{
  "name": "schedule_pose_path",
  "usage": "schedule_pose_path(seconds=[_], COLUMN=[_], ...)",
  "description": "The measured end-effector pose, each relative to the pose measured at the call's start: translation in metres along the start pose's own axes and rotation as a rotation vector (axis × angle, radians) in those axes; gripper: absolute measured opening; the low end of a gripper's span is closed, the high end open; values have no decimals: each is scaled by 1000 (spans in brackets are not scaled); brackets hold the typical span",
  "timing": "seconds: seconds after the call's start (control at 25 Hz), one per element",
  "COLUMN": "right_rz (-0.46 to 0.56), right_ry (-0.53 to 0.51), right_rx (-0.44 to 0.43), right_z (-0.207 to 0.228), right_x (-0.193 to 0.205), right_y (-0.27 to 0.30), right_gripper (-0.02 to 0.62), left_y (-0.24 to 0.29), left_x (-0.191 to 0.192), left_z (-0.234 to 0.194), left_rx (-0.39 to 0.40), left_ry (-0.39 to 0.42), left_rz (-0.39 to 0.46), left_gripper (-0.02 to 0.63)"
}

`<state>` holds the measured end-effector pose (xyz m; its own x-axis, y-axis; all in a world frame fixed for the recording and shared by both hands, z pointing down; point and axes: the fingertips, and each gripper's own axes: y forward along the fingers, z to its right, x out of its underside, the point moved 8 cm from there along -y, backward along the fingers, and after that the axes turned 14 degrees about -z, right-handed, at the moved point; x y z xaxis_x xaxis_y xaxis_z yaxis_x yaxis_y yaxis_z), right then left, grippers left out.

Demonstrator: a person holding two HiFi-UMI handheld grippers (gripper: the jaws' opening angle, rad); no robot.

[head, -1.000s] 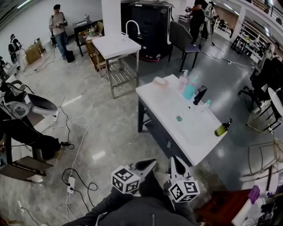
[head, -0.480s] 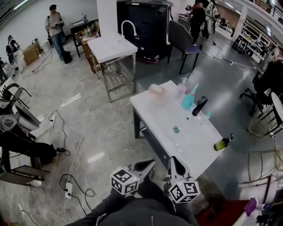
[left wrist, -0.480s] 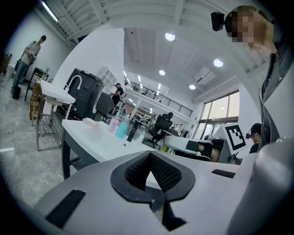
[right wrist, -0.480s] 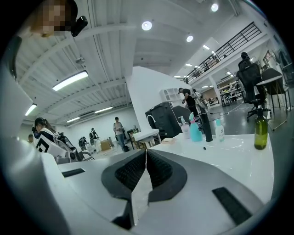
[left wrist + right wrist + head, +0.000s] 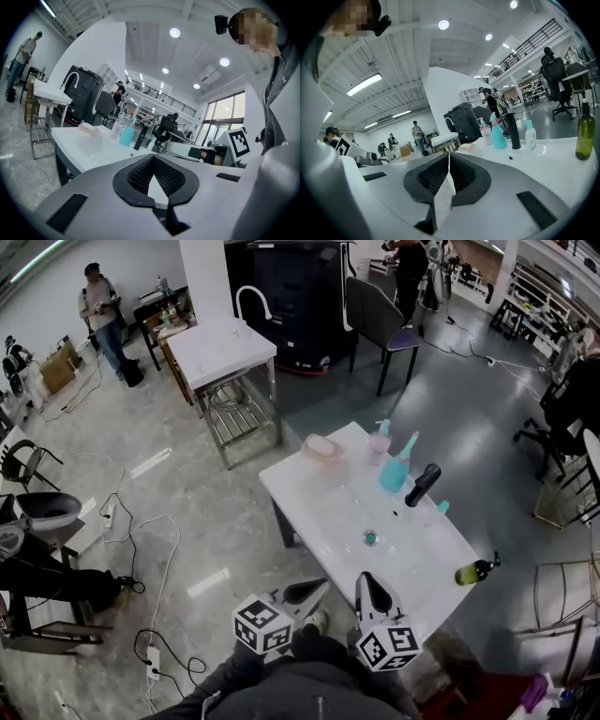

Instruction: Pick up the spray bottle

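While left claw (image 5: 319,588) and right claw (image 5: 367,582) are both fully closed and empty, just off the desk's (image 5: 309,493) near edge, the teal spray bottle (image 5: 395,468) stands upright at the far side, beside a pump bottle (image 5: 379,442).

It's a big, bright hall with a glossy grey floor (image 5: 216,502) that mirrors the lamps. Mid-frame in the head view stands a long white table (image 5: 319,507) on dark legs. Toward the upper left is a smaller white table (image 5: 225,352) with a gooseneck tap, close by a white pillar (image 5: 204,277). A black cabinet (image 5: 291,292) and a grey chair (image 5: 370,320) fill the top centre. Cables (image 5: 159,540) trail over the floor at lower left. Round ceiling lights (image 5: 175,33) and tall windows (image 5: 224,123) show in the left gripper view, a railed mezzanine (image 5: 529,42) in the right gripper view.
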<state>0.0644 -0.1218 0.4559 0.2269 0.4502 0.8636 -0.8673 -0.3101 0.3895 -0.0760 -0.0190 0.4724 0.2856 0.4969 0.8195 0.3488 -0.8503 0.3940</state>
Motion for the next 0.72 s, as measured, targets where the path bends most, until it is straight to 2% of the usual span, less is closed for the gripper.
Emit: schedule_pose_path(seconds=[0.16, 0.44, 0.72], right_rz=[-7, -12, -42], right_ry=[23, 28, 52], right_rx=[5, -3, 14], right_z=[25, 42, 50], right_x=[-13, -22, -18], right_y=[25, 56, 68], right_gripper=[11, 11, 11], left_y=[23, 49, 68], left_x=[-19, -28, -33], left_z=[-20, -46, -45], left_rx=[0, 0, 59], left_ry=[3, -21, -30], left_rz=[-20, -47, -64], left_gripper=[8, 8, 8])
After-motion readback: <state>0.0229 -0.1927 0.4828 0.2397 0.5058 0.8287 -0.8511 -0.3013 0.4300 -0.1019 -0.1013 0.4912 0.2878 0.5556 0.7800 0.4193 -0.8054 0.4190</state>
